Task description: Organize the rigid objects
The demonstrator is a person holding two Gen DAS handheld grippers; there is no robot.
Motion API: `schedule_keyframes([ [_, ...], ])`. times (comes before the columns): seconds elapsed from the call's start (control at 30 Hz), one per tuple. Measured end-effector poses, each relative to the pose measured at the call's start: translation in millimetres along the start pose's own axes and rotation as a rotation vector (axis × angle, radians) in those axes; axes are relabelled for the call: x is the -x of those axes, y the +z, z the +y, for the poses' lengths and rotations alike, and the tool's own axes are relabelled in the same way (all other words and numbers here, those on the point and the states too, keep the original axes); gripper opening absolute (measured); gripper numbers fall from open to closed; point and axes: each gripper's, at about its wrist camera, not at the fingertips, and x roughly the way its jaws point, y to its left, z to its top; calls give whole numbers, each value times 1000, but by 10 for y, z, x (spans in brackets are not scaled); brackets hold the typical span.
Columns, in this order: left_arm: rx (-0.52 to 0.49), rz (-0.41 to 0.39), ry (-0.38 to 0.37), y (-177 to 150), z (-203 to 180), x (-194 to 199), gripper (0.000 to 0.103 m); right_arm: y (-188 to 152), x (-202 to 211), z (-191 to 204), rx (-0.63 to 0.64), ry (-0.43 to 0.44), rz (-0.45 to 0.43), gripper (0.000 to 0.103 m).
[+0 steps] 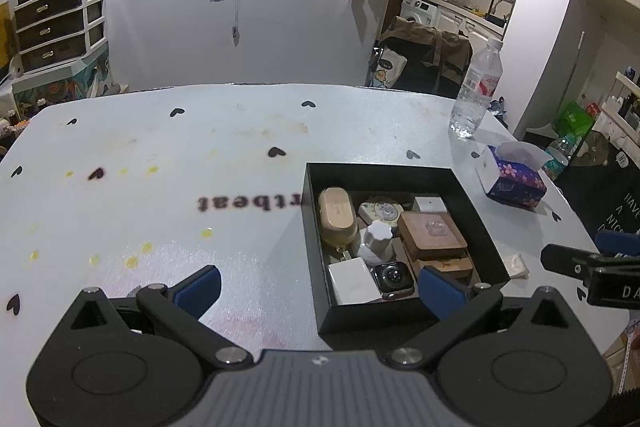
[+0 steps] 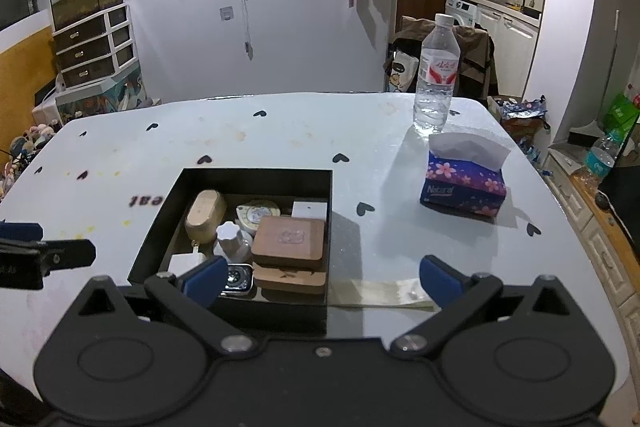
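A black open box sits on the white table. It holds a tan oval case, a round tin, a white bottle, stacked brown wooden blocks, a smartwatch and white boxes. My left gripper stands open at the box's near left corner, nothing between its fingers. My right gripper stands wide open over the box's near right corner, also holding nothing. A flat pale packet lies on the table beside the box.
A water bottle and a purple tissue box stand at the table's back right. A small white wrapper lies right of the box. The table carries heart prints and yellow stains.
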Motion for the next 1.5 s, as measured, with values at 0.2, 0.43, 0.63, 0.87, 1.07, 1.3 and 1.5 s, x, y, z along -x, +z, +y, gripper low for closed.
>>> schedule_keyframes([
  [0.2, 4, 0, 3, -4, 7, 3, 103, 2, -5, 5, 4, 2, 4, 103],
  [0.43, 4, 1, 4, -2, 8, 4, 103, 0, -15, 3, 4, 2, 6, 103],
  [0.63, 8, -1, 9, -25, 25, 15, 103, -8, -9, 12, 8, 6, 8, 103],
  [0.87, 9, 1, 10, -33, 29, 26, 103, -19, 0, 19, 10, 7, 9, 103],
  [1.07, 9, -1, 11, -40, 31, 36, 103, -25, 7, 21, 10, 6, 8, 103],
  [1.3, 7, -8, 14, -73, 18, 83, 103, -59, 46, 22, 7, 5, 2, 103],
  [1.5, 7, -10, 14, -73, 20, 94, 103, -56, 39, 20, 8, 5, 3, 103],
])
